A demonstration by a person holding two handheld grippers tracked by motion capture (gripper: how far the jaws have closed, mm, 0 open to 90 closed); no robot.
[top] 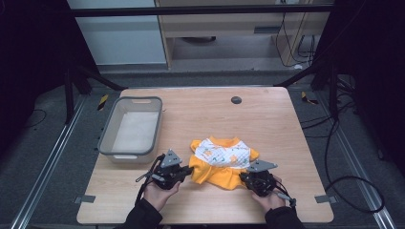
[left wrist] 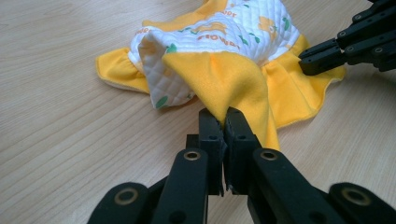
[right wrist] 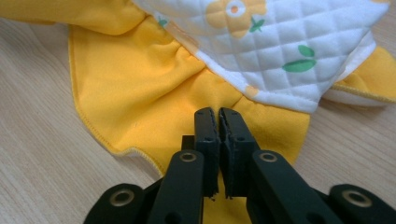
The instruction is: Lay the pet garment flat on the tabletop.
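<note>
Left gripper view: left gripper (left wrist: 223, 122) pinches the yellow-and-white quilted baby garment's (left wrist: 219, 56) hem; right gripper (right wrist: 218, 122) clamps its yellow frill, fingertips partly buried in folds.

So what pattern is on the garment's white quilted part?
Orange flowers and green leaves on the garment, clearest in the right gripper view.

The garment's (right wrist: 154, 88) far end runs off the top edge (right gripper view), its print unreadable.
</note>
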